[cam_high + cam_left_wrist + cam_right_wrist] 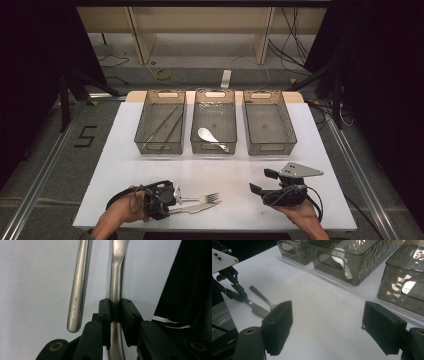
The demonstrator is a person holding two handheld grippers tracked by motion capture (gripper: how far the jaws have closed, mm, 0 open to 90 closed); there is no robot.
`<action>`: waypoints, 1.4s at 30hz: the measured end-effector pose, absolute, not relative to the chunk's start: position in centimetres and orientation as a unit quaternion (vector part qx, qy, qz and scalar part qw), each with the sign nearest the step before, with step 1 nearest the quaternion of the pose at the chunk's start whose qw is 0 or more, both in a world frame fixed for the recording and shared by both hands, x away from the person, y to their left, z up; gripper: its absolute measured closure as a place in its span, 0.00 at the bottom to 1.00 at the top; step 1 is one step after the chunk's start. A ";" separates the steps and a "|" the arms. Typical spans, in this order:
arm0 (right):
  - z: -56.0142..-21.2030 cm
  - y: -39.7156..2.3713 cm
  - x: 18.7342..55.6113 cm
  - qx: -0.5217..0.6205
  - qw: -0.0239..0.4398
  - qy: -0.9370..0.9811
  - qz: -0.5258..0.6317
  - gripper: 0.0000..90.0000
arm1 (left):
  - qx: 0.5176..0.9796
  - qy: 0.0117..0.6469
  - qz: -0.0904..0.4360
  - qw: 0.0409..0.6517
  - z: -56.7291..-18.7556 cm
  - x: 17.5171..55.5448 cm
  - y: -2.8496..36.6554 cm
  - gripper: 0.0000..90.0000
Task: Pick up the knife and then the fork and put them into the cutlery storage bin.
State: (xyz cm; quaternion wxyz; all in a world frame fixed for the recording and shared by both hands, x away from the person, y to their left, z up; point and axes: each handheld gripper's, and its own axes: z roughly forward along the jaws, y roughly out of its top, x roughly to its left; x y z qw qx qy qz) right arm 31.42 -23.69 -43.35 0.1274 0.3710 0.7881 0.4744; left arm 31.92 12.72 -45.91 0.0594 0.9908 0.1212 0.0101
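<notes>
Left hand-held gripper (115, 312) clenched on the knife (117, 277) handle at the worktop's (225, 170) near edge, fork (78, 285) just beside; right hand-held gripper (327, 327) released. Steel knife: likely stiff, light, slippery; best gripped mid-handle, flat faces against pads.

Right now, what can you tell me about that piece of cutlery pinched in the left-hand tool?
It is a knife of plain silver-coloured metal, lying flat on the white table near the front edge, blade pointing right. The left gripper is shut on its narrow handle, black pads pressing both sides. A fork lies beside it, just behind, nearly parallel; whether the two touch I cannot tell.
</notes>
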 end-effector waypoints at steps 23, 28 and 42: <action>-43.1 -23.3 31.1 0.355 0.119 0.792 0.483 0.28 | 0.985 0.135 0.011 0.111 -43.8 31.3 11.1 0.87; -42.6 -22.1 30.6 0.321 0.115 0.805 0.485 0.28 | 0.985 0.125 0.017 0.118 -43.3 31.3 9.6 0.87; -42.9 -17.2 29.8 0.219 0.057 0.860 0.457 0.28 | 0.989 0.087 0.026 0.114 -42.3 31.6 6.2 0.87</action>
